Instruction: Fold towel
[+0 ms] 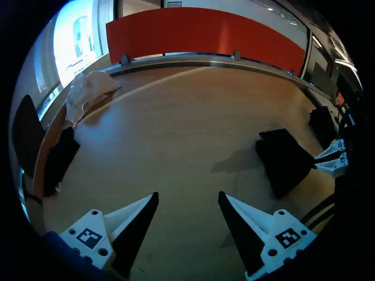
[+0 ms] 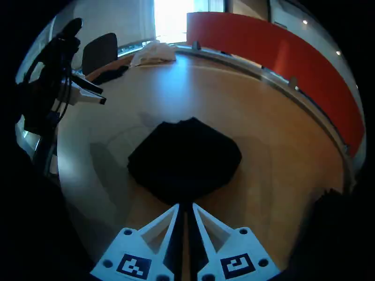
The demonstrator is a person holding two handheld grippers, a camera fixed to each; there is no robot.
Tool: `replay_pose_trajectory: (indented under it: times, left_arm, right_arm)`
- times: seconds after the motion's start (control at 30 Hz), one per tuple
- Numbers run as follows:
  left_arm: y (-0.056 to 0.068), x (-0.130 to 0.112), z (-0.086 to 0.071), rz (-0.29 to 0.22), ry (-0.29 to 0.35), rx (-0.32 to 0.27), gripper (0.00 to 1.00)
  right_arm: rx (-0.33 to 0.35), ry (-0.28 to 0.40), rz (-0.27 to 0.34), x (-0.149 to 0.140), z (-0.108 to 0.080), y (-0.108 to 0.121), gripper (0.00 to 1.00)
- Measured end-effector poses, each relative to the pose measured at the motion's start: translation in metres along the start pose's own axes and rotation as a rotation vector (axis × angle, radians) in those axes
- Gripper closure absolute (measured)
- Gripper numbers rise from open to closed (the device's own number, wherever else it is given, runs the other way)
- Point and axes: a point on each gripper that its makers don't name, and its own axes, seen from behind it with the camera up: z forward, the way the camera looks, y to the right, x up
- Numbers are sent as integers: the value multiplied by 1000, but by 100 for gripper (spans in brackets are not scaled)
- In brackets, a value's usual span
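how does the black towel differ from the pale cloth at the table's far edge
Colour: the black towel is dark, the pale cloth off-white. Place: black towel mid-table, pale cloth at the far edge. Shape: black towel straight-edged, pale cloth crumpled. Both lie on the wooden table.

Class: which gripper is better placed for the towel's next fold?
Likely the right gripper: it pinches the black towel at its near edge. The left gripper is open over the table, well aside.
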Motion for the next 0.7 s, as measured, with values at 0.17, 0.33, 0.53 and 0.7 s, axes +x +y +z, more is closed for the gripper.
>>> replay_pose_trajectory:
  times: [0.17, 0.33, 0.53, 0.7]
  left_arm:
    - [0, 4, -1, 0, 12, -1, 6]
    - [1, 10, -3, 1, 26, -2, 6]
    - [2, 13, -7, 0, 40, -3, 6]
    - [1, 17, -9, -1, 52, -4, 6]
  right_arm:
    - [-15, 56, -29, 35, -12, 7, 95]
    - [-34, 110, -61, 71, -23, 14, 95]
    - [-51, 187, -72, 115, -40, 22, 95]
    - [-73, 241, -67, 143, -58, 35, 95]
